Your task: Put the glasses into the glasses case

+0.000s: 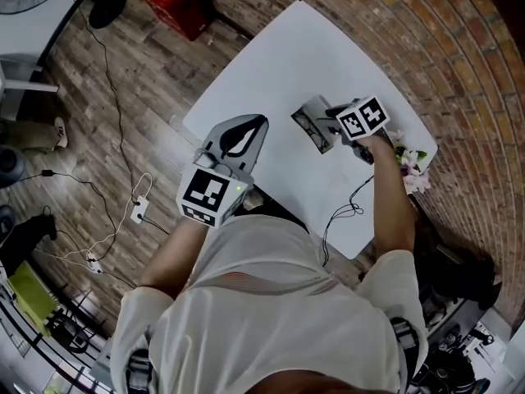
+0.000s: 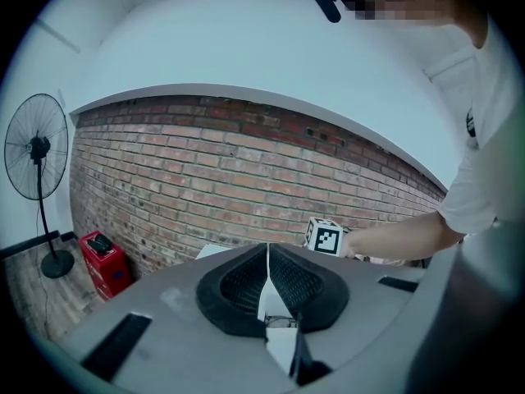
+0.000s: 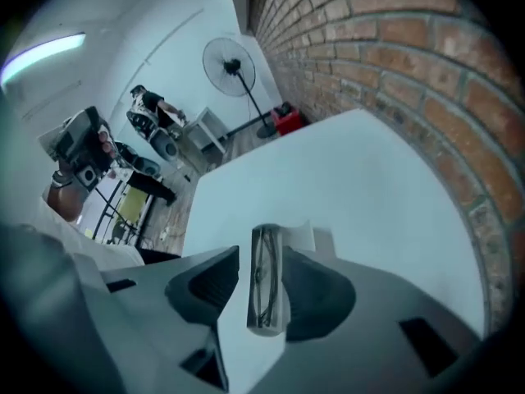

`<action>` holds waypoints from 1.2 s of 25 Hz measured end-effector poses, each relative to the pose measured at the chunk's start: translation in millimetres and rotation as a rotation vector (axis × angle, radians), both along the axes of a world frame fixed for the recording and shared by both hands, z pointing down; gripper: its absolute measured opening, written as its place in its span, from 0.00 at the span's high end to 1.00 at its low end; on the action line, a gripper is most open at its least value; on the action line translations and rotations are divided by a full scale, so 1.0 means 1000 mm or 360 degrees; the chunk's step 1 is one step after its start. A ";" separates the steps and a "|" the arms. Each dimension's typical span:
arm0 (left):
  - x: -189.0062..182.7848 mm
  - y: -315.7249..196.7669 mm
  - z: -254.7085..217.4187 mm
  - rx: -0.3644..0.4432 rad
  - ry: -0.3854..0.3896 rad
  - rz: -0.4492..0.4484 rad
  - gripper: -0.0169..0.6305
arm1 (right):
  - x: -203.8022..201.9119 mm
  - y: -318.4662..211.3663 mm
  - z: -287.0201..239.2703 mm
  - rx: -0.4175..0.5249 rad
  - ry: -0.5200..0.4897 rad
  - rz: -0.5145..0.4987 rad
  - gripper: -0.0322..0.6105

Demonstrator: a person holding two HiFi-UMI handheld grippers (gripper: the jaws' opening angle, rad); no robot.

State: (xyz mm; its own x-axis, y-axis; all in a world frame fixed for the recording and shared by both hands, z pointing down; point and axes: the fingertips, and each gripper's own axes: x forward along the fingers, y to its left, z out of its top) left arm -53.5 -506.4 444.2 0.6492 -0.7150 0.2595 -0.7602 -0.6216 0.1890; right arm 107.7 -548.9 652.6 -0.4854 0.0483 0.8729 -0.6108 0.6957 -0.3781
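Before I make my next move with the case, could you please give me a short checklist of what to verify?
1. Glasses inside the case: ok, they lie lengthwise in it.
2. Right gripper off the glasses: ok, its jaws stand apart above the case and the pads touch nothing.
3. Lid closed: not ok, it stands open.
4. Left gripper free to help: ok, its jaws are together with nothing between them.
5. Case safely on the table: ok, the head view shows it well in from the edges.
6. Glasses folded flat enough for the lid to shut: cannot tell.
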 end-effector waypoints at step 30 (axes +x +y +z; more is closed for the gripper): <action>0.098 -0.008 -0.134 0.0479 0.0172 0.0361 0.94 | 0.144 0.094 -0.348 0.1996 -0.0478 0.1357 0.87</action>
State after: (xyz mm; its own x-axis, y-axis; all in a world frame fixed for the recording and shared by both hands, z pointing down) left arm 44.0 -514.7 310.2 0.8117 -0.5838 -0.0183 -0.5827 -0.8115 0.0439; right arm 251.3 -455.0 304.1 -0.1464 -0.9892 0.0086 -0.9891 0.1462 -0.0149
